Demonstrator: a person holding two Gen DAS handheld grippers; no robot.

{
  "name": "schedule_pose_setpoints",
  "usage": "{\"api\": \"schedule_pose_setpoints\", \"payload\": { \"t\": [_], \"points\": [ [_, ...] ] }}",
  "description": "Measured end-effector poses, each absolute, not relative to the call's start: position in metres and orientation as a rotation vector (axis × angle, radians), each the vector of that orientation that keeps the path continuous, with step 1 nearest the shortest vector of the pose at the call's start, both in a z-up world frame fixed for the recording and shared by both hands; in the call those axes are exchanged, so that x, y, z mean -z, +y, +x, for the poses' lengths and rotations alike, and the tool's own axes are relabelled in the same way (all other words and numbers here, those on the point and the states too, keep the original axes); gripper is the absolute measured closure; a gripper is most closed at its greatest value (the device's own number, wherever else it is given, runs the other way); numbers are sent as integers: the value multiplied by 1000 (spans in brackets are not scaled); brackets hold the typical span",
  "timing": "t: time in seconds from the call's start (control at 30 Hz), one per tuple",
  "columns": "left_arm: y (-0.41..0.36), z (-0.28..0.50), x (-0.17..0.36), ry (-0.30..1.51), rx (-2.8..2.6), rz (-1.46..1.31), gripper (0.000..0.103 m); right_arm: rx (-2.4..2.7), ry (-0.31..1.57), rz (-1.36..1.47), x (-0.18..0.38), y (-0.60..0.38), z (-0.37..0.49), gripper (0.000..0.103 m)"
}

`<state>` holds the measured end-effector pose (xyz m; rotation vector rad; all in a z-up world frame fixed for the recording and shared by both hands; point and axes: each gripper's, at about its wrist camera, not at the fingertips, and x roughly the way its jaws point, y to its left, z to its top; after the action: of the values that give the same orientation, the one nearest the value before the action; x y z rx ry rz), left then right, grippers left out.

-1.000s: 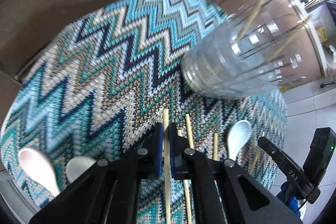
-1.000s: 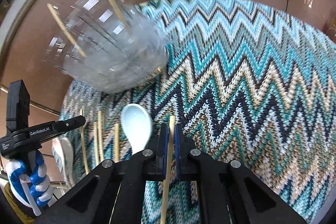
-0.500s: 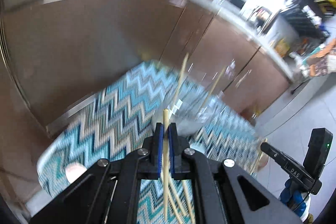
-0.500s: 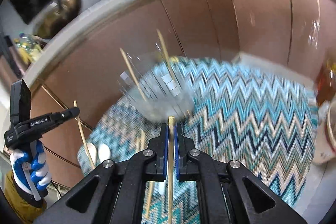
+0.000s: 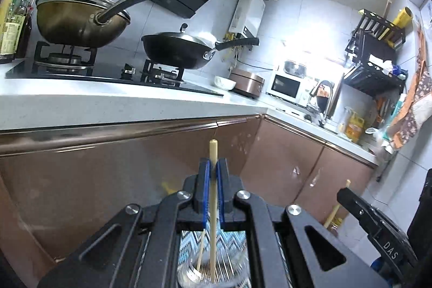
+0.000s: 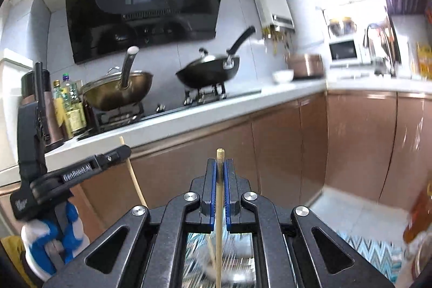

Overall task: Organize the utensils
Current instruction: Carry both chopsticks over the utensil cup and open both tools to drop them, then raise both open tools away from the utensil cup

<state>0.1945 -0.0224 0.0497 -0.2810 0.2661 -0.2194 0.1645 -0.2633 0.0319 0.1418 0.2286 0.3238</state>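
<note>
**Both grippers pinching a chopstick each, facing the counter**

My left gripper (image 5: 212, 174) has its blue pads pressed together on a wooden chopstick (image 5: 213, 207), whose tip sticks out past the fingertips. My right gripper (image 6: 220, 174) is pinched the same way on a second chopstick (image 6: 219, 207). Both point roughly level at the brown cabinet fronts (image 5: 108, 180) under the white counter (image 5: 108, 104). Beneath each gripper, seen through its frame, stands the clear glass holder (image 5: 213, 271) on the zigzag mat (image 6: 372, 247), with another stick leaning in it. A golden wok (image 5: 78, 20) and a black pan (image 5: 178, 50) sit on the hob.
</note>
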Motion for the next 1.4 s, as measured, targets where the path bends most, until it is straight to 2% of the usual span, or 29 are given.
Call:
{"api": "schedule_pose_setpoints", "payload": {
  "t": [0.3,0.63,0.7,0.73,0.83,1.03,1.4],
  "points": [
    [-62,234,-2,270,194,-219,98,-250,194,104,10,-260,227,98],
    [-79,245,57,279,159,-168,96,-216,289,110,81,-260,244,97],
    [-79,244,59,297,170,-170,94,-213,303,106,85,-261,241,93],
    [-79,243,58,306,175,-168,90,-210,309,104,85,-261,239,88],
    [-73,232,47,310,199,-179,78,-205,306,97,76,-262,226,81],
    [-52,189,5,284,204,-166,69,-190,245,91,34,-268,187,80],
    [-21,116,-32,413,249,-157,69,-183,245,72,-24,-268,102,80]
  ]
}}
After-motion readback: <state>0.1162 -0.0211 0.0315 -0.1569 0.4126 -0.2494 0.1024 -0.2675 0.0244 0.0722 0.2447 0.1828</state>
